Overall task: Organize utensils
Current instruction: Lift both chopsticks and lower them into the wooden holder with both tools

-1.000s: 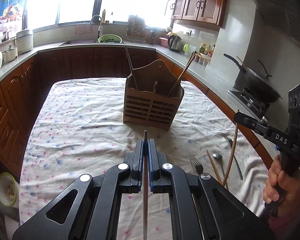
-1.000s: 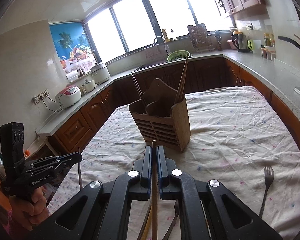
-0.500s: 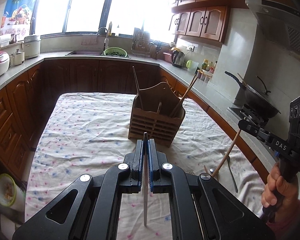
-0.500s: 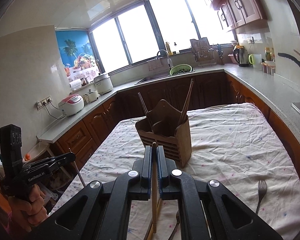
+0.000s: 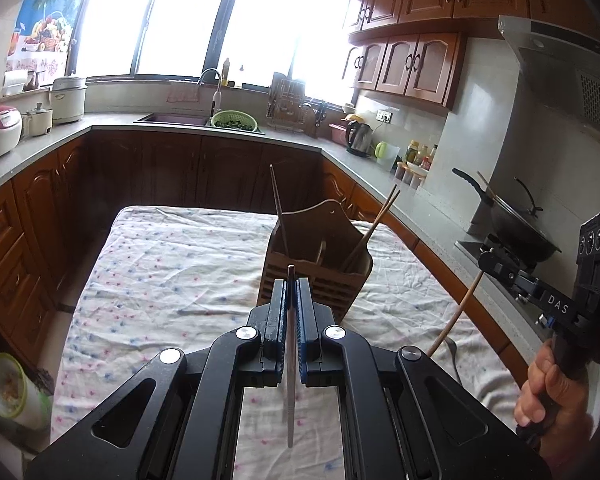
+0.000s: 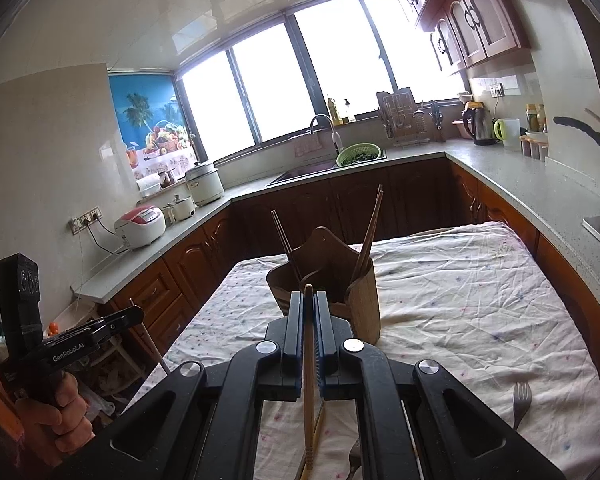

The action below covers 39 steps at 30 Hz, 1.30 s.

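A slatted wooden utensil holder (image 5: 316, 258) (image 6: 364, 300) stands upright on the cloth-covered table. A dark chopstick pair (image 5: 279, 208) leans in its left side and a wooden pair (image 5: 376, 224) in its right. My left gripper (image 5: 291, 284) is shut on a thin grey chopstick (image 5: 290, 380), lifted above the cloth in front of the holder. My right gripper (image 6: 309, 296) is shut on a wooden chopstick (image 6: 309, 380), also off the cloth. Each gripper shows in the other's view, the right gripper (image 5: 488, 260) at the right and the left gripper (image 6: 136, 314) at the left.
A fork (image 6: 521, 404) lies on the floral cloth (image 5: 172, 280) at the near right. Another fork (image 6: 354, 456) and a chopstick (image 6: 320, 428) lie under my right gripper. Counters ring the table, with a wok (image 5: 512, 228) on the stove at the right and a rice cooker (image 6: 140, 226) on the left.
Both grippers have risen with their chopsticks still clamped and have tipped upward. The holder sits lower in both views, and the utensils on the cloth have dropped out of the left view.
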Tool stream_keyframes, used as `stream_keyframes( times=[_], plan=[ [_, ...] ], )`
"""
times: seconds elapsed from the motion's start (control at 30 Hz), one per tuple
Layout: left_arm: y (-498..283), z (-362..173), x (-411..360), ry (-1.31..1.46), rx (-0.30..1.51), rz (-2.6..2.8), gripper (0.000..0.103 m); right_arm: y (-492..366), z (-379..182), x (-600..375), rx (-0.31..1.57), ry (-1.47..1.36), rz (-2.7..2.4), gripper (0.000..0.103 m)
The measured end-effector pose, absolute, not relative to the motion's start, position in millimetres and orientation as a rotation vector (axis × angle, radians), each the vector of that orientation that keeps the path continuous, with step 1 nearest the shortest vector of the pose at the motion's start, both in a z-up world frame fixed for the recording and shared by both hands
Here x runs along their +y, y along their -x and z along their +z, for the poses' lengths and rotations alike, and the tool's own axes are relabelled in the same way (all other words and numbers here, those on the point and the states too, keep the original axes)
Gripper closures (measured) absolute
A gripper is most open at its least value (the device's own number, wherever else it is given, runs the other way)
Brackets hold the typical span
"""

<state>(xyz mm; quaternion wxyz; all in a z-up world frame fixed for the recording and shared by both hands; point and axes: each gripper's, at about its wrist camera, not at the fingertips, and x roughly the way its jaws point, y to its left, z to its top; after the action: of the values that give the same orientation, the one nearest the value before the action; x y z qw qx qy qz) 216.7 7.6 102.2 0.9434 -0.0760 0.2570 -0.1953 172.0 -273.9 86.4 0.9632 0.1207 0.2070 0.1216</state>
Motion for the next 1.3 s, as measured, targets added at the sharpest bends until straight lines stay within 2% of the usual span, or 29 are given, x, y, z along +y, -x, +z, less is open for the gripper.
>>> stream_keyframes(
  times=[0.47,0.7,0.87,1.3],
  plan=[
    [-292,172,-3,0.182,0.354,-0.381,0.099,-228,155,-284,0.232,-0.252,0.205,0.099],
    [-338,195,-19,0.192,0.280,-0.357,0.099,-267,171,-291,0.169,-0.261,0.165,0.099],
    [-372,181,-30,0.217,0.286,-0.318,0.099,-286,164,-297,0.143,-0.261,0.132,0.099],
    [-408,94,-46,0.250,0.404,-0.276,0.099,-306,87,-294,0.231,-0.286,0.130,0.098]
  ],
)
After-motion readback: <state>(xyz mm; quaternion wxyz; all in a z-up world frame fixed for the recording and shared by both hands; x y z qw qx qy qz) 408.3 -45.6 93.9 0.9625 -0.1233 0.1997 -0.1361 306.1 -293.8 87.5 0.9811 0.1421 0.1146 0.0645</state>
